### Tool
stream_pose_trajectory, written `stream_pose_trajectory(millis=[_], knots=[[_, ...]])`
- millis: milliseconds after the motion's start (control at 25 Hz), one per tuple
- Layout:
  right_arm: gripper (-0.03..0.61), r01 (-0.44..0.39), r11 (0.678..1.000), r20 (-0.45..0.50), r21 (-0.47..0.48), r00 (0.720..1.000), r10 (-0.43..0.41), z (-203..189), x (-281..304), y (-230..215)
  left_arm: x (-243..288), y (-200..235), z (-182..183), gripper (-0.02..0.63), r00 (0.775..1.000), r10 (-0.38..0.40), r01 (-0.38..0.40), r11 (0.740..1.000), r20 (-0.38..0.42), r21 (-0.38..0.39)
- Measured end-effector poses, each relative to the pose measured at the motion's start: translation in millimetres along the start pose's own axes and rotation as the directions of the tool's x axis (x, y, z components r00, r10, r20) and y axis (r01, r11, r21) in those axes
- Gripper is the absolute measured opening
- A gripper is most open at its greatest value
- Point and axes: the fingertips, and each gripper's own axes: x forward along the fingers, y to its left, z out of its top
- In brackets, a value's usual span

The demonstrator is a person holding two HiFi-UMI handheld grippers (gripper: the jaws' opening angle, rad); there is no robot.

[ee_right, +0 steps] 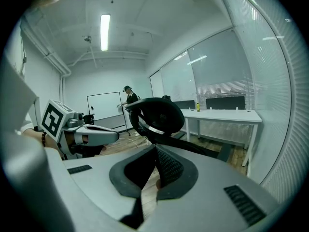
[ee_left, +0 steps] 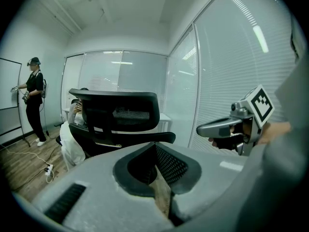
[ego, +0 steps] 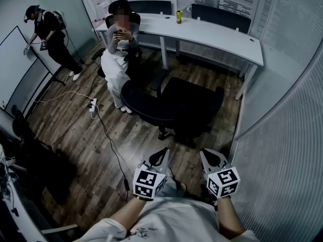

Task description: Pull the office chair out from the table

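Observation:
The black office chair [ego: 174, 105] stands on the wood floor, apart from the long white table [ego: 212, 37]; its back faces me. It also shows in the left gripper view as the office chair [ee_left: 116, 115] and in the right gripper view as the office chair [ee_right: 157, 115]. My left gripper [ego: 164, 154] and right gripper [ego: 208, 156] hover side by side short of the chair, touching nothing. Both are shut and empty, as the left gripper [ee_left: 155, 151] and right gripper [ee_right: 155, 151] show close up.
A person [ego: 120, 49] sits on another chair by the table's left end. A second person [ego: 48, 29] stands at a whiteboard far left. A power strip [ego: 93, 105] with cables lies on the floor. A yellow bottle [ego: 178, 16] is on the table. Blinded glass walls close the right side.

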Motion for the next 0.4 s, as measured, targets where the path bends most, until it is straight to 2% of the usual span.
stream_pose_trajectory(millis=[400], knots=[[0.008, -0.013, 1.000, 0.002, -0.016, 1.000, 0.013, 0.0, -1.0, -0.4, 0.0, -4.0, -2.5, 0.011, 1.000, 0.001, -0.001, 1.000, -0.008, 0.003]])
